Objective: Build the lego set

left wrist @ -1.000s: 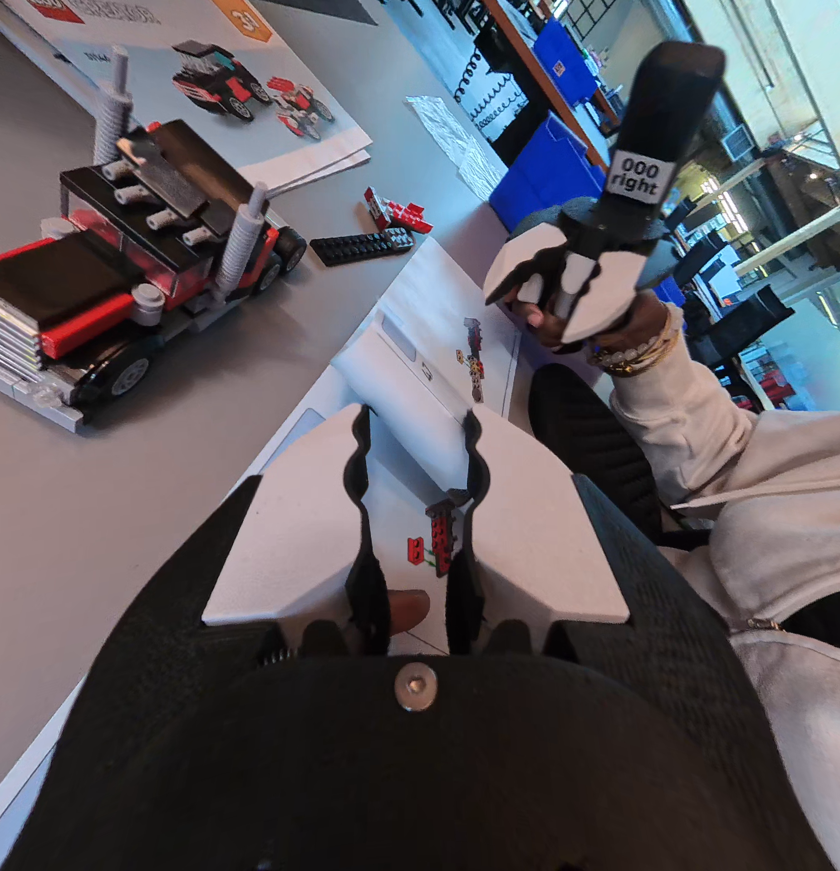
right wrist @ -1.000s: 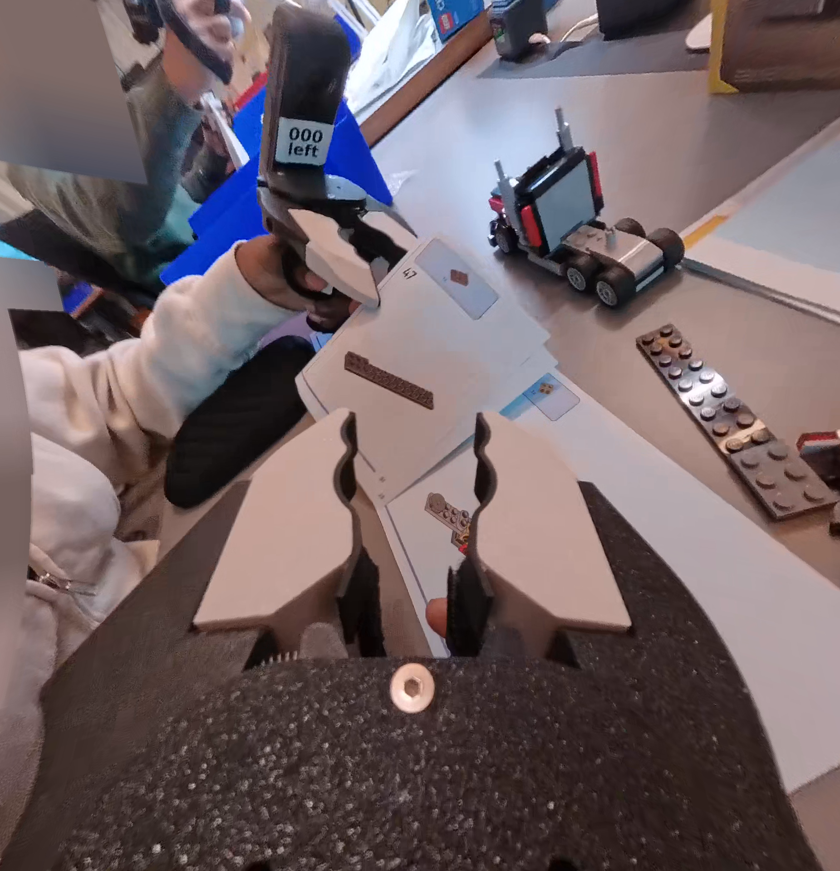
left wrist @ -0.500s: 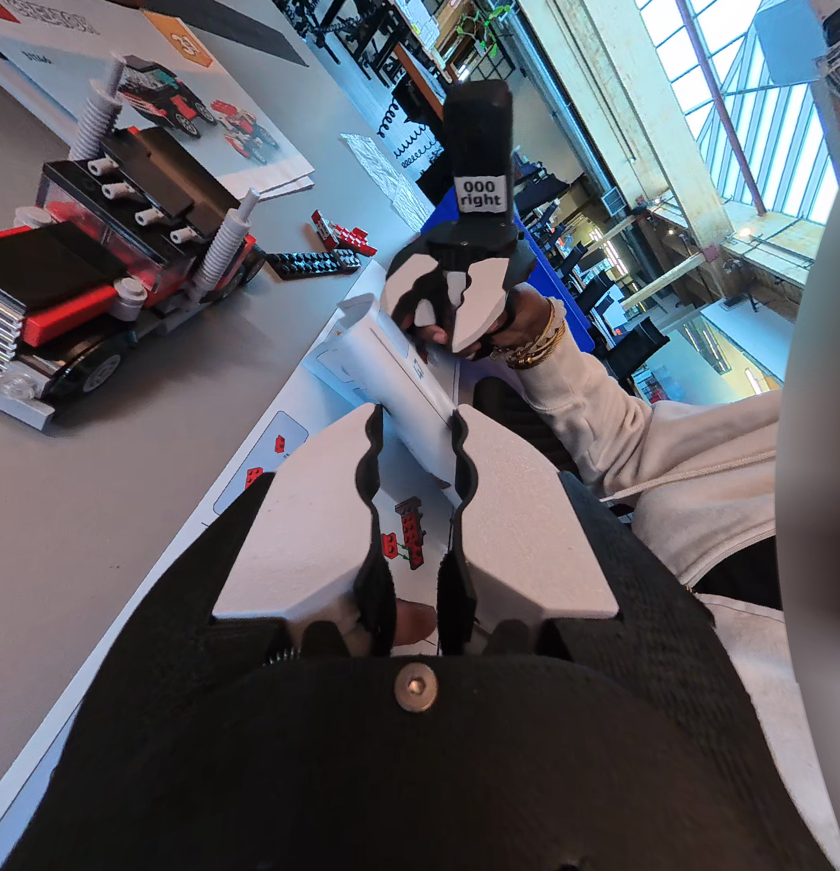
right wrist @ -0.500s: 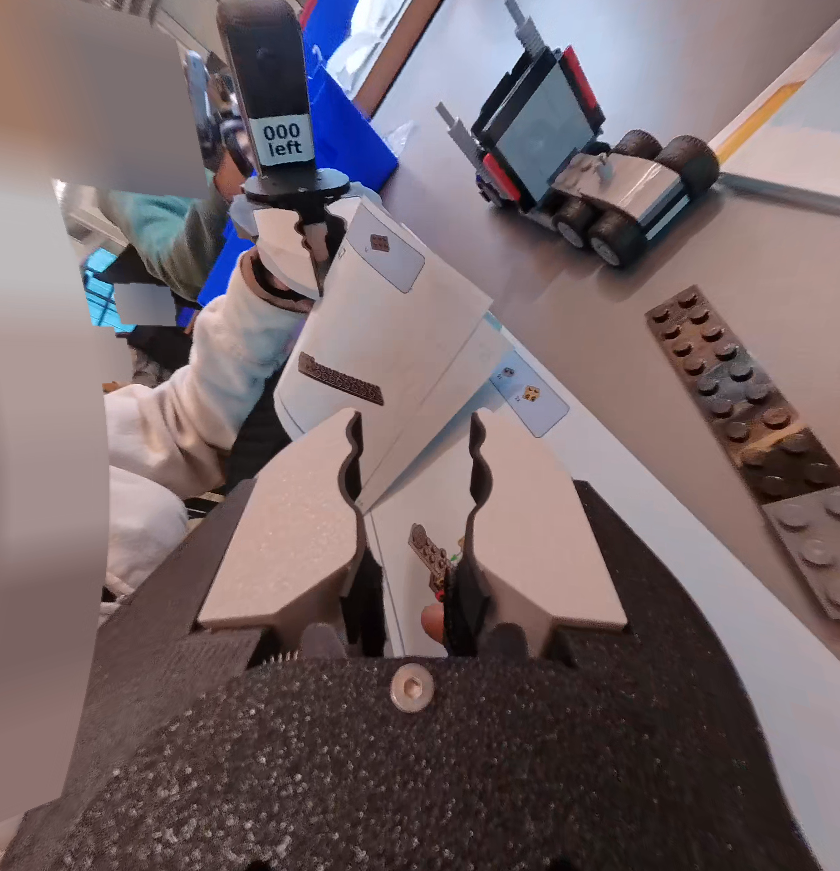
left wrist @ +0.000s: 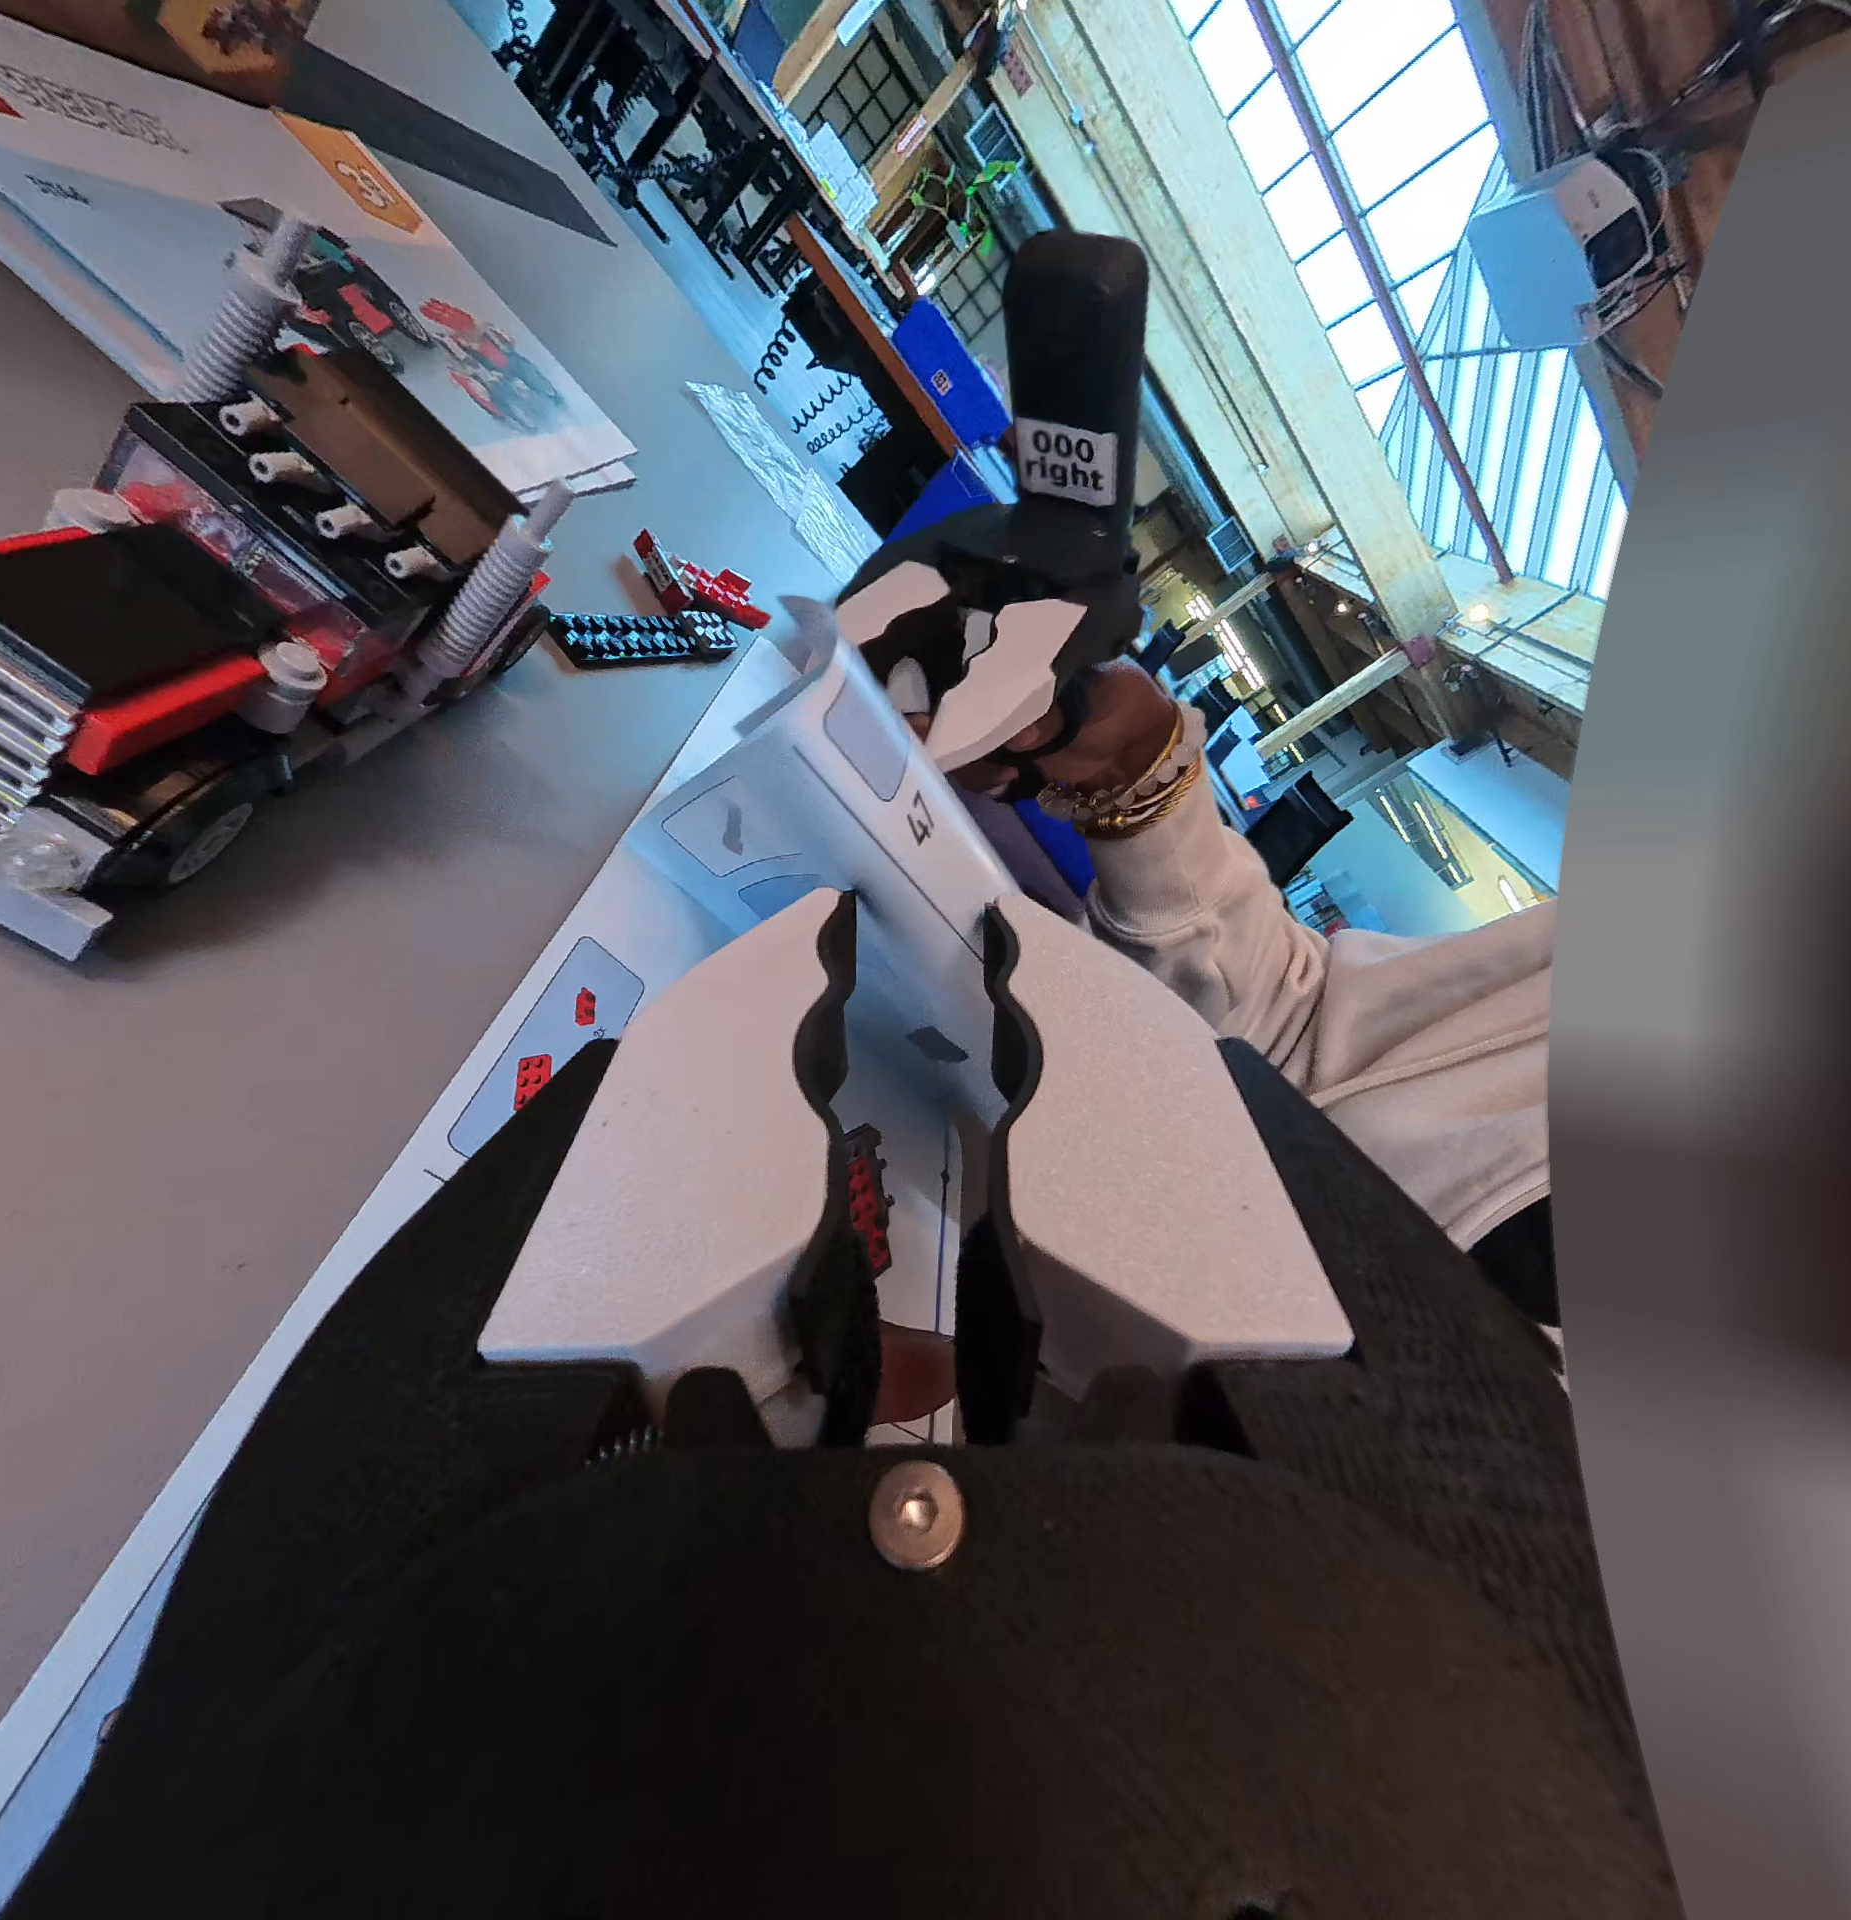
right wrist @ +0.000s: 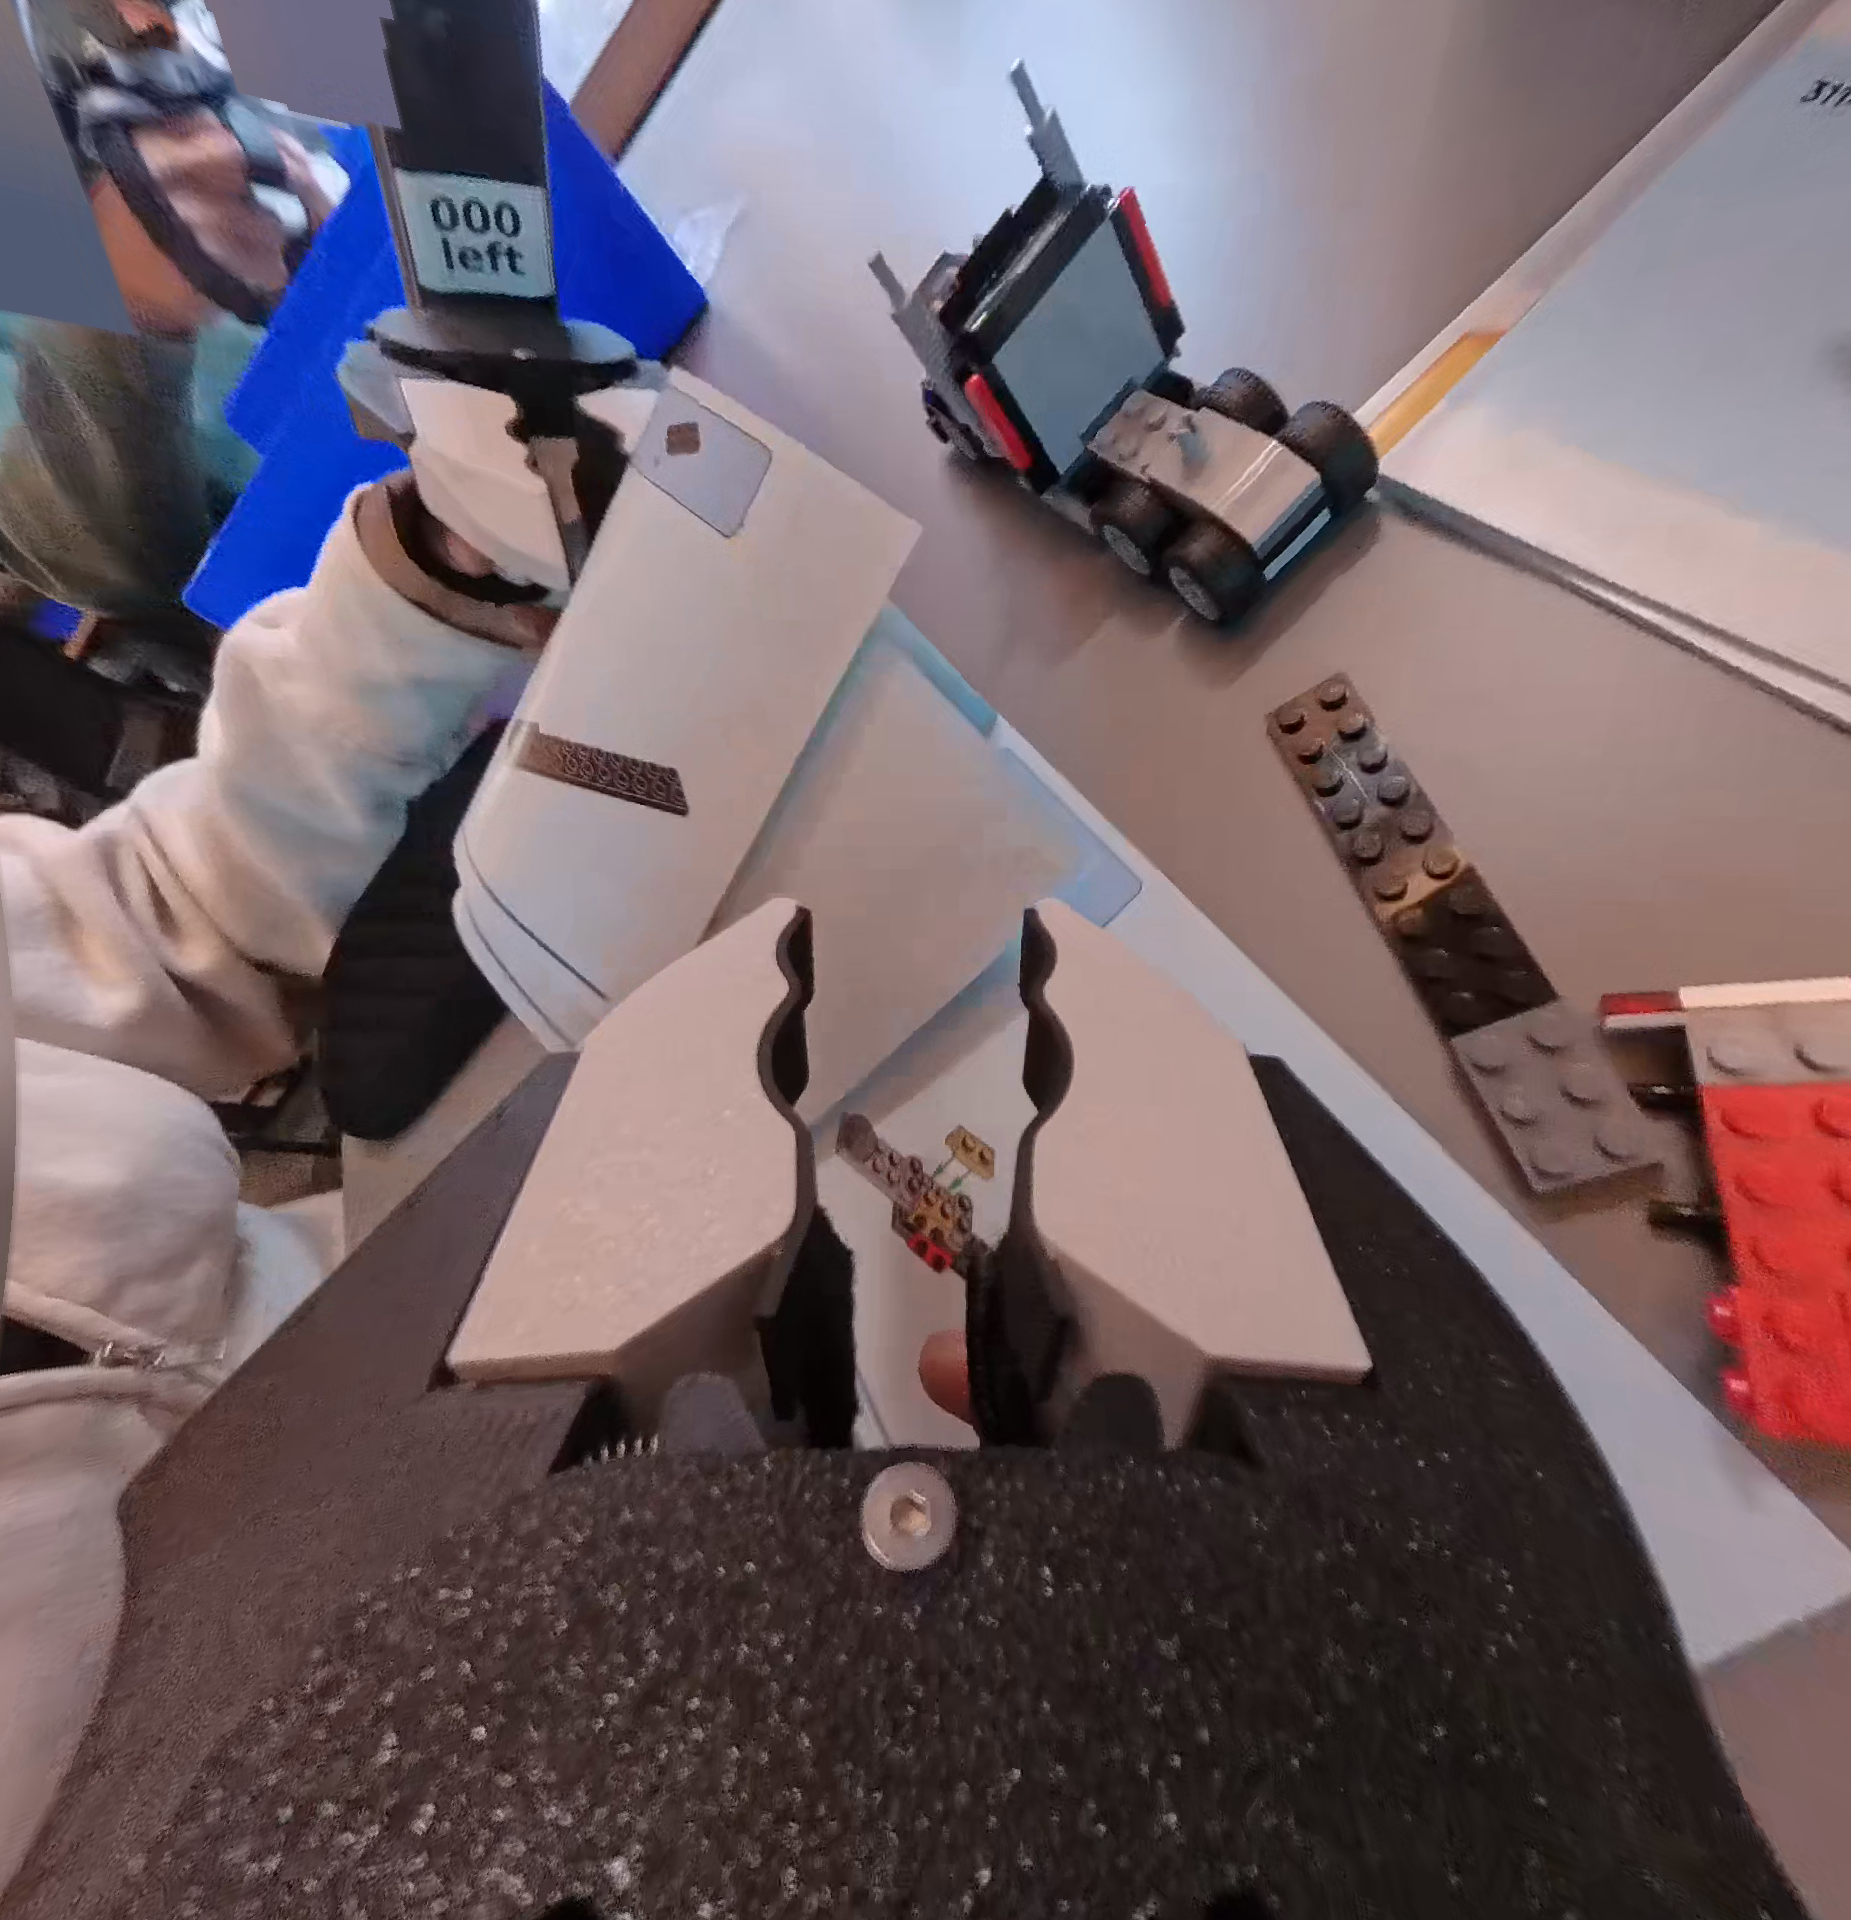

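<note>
truck cab of black, red and grey bricks [right wrist: 1129,416] stands assembled on the grey table [left wrist: 225,1039]. long black studded plate [right wrist: 1399,842] with grey and red plates [right wrist: 1804,1226] lies loose beside the open white instruction booklet [right wrist: 942,914]: trailer apparently left to build. left gripper [left wrist: 916,1049] jaws parted around a lifted curled page, not clamped. right gripper [right wrist: 910,1049] released, empty, above the booklet.

Plastic, paper and cloth around the grey table

Beside the matt, smooth table [left wrist: 277,1039], the truck [left wrist: 225,665] shows glossy plastic; the booklet page [right wrist: 713,665] is smooth paper, the gripper fingers [left wrist: 692,1195] grainy matt plastic, the sleeve [left wrist: 1316,997] soft cloth.
</note>
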The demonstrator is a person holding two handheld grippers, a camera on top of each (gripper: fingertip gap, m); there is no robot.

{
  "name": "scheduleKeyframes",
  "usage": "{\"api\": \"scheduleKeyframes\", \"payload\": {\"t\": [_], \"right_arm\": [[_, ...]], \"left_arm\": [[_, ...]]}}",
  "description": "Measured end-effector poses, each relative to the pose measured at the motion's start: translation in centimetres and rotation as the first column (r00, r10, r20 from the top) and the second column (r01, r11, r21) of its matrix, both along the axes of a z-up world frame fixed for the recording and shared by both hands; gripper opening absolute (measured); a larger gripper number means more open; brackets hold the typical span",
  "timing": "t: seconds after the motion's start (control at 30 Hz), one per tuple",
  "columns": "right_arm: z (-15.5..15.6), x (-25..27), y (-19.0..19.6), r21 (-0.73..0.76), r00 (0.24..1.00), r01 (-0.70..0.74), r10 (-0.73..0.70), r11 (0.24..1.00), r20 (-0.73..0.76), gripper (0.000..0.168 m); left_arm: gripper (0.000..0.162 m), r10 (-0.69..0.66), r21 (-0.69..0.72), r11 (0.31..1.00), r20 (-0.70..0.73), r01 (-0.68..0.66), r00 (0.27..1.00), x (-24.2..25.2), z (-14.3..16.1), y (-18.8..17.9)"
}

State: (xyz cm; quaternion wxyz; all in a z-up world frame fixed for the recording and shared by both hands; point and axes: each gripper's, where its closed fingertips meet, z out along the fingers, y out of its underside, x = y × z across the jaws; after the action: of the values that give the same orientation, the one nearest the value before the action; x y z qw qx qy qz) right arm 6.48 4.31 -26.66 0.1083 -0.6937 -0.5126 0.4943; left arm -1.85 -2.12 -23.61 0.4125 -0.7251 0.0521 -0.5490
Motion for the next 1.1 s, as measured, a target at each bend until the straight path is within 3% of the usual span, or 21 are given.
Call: {"api": "scheduleKeyframes", "payload": {"t": [0.1,0.2,0.37,0.6,0.8,0.9,1.1], "right_arm": [[-0.2,0.8,-0.6,-0.054,0.999,-0.028,0.03,0.998,0.025,0.041],[0.0,1.1,-0.1,0.039,1.0,0.001,0.0,0.999,-0.013,0.036],[-0.4,1.8,-2.7,0.165,0.991,-0.136,0.13,0.977,0.045,0.027],[1.3,0.0,-4.6,0.122,0.982,-0.177,0.184,0.977,-0.047,0.034],[1.6,-1.8,-6.7,0.129,0.963,-0.242,0.254,0.962,-0.089,0.039],[2.1,-3.8,-8.8,0.174,0.932,-0.312,0.336,0.934,-0.135,0.043],[1.9,-6.0,-12.1,0.35,0.856,-0.434,0.501,0.83,-0.129,0.048]], "left_arm": [[0.023,0.0,-0.005,1.0,0.019,0.0,1.0,-0.1,0.1,0.0],[0.023,0.003,-0.004,1.0,0.023,-0.003,1.0,-0.2,0.1,0.0],[0.023,0.004,-0.019,1.0,0.004,-0.004,1.0,-0.1,-0.2,0.1],[0.026,0.004,-0.013,1.0,-0.044,-0.004,0.999,0.0,-0.2,0.0],[0.033,0.057,0.017,0.998,-0.174,-0.055,0.983,-1.3,0.3,-0.1],[0.042,0.212,0.146,0.973,-0.235,-0.181,0.949,-4.0,2.4,0.5],[0.054,0.481,0.498,0.805,-0.225,-0.324,0.848,-8.4,8.4,-0.8]]}}
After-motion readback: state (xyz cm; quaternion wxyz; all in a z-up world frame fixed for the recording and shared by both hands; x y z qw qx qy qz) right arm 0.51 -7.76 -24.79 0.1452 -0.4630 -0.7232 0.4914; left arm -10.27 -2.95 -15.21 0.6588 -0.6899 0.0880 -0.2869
